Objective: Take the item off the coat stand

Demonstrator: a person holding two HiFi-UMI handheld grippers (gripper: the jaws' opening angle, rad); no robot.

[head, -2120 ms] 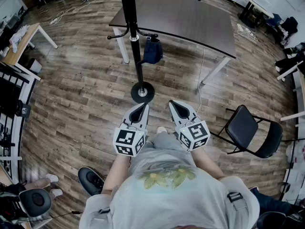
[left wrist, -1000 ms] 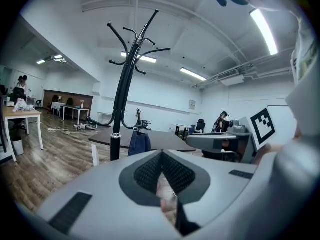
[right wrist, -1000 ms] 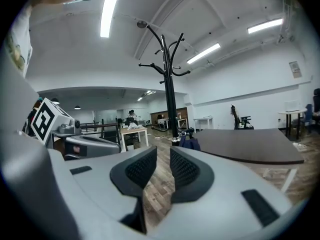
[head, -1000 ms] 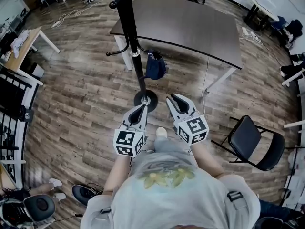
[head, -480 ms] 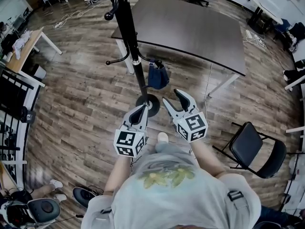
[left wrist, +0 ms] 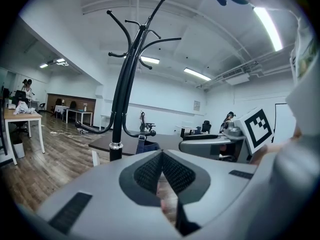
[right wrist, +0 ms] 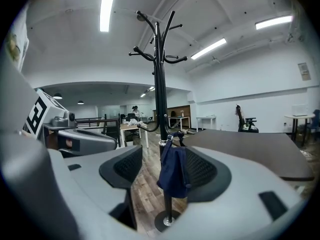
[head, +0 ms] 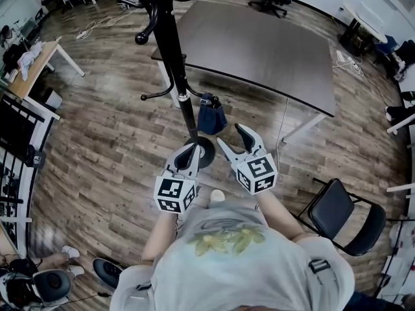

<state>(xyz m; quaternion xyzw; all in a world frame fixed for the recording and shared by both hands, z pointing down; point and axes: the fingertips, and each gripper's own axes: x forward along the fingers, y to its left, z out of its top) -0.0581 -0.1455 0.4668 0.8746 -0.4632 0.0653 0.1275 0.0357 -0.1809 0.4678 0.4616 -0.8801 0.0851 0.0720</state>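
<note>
Right tool (head: 229,133) opening wide, empty; left tool (head: 189,151) closed. Yanking the blue bag (head: 211,115), seemingly strap-hooked, could tip the coat stand (head: 174,50).

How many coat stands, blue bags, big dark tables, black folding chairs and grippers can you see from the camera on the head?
coat stand: 1
blue bag, hanging on the stand: 1
dark table: 1
black folding chair: 1
grippers: 2, the left gripper shut, the right gripper opening its jaws with nothing between them
Total: 6
</note>
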